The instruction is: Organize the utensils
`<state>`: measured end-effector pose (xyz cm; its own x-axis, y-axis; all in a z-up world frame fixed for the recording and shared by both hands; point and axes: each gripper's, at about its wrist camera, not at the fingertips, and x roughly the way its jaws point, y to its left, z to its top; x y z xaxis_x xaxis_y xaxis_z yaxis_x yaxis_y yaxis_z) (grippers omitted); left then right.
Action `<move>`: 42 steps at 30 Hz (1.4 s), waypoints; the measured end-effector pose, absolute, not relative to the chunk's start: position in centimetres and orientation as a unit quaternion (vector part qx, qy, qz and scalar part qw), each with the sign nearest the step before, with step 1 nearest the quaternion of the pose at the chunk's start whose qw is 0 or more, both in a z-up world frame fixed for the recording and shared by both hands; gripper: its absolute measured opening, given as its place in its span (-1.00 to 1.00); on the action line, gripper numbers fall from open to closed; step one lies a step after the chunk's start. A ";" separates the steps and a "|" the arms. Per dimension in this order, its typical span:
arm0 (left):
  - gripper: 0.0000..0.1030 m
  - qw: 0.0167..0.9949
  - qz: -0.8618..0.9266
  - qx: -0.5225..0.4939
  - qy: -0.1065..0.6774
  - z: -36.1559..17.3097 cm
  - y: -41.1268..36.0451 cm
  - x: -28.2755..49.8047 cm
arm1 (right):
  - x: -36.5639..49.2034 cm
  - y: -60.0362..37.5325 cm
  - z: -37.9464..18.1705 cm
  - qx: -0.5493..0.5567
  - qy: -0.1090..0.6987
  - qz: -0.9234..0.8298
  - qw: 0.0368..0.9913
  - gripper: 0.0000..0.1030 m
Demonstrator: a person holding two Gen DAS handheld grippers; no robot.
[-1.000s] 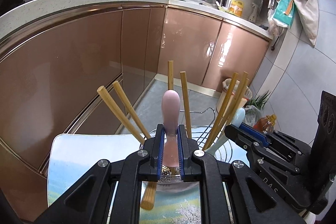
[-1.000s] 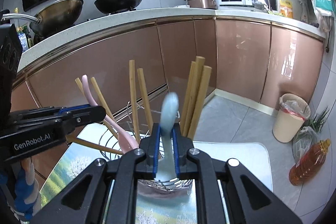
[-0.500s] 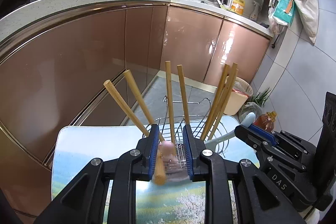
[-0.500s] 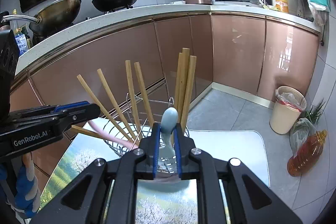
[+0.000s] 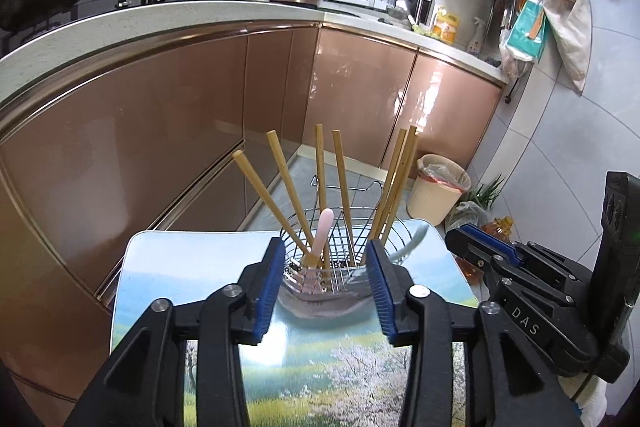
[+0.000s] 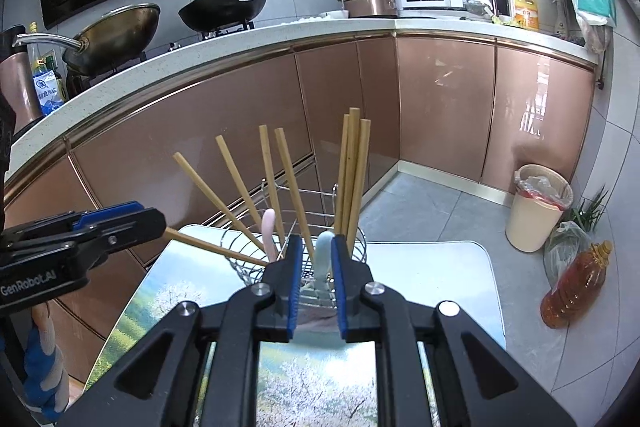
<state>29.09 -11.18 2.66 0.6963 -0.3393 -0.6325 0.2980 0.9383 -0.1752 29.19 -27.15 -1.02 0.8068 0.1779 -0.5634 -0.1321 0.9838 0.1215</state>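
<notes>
1. The left gripper [image 5: 326, 285] was spread wide with nothing between its pads, just short of the wire utensil holder [image 5: 396, 245].
2. The right gripper [image 6: 316, 281] was parted, the pale blue spoon [image 6: 323, 259] standing between its fingers; contact unclear.
3. The pink spoon [image 5: 322, 237] stood in the holder, handle up, tilted slightly right.
4. Wooden chopsticks [image 5: 343, 183] fanned upward from the holder on the landscape-printed table [image 5: 160, 267].

Right hand-held gripper [image 6: 316, 259] flanks blue spoon [image 6: 323, 259] in wire holder [image 6: 240, 259].
</notes>
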 end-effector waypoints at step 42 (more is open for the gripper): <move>0.93 0.975 -0.013 0.044 0.216 2.6 -3.5 10.3 | 10.9 -23.5 -1.9 0.017 0.268 0.029 0.963 0.15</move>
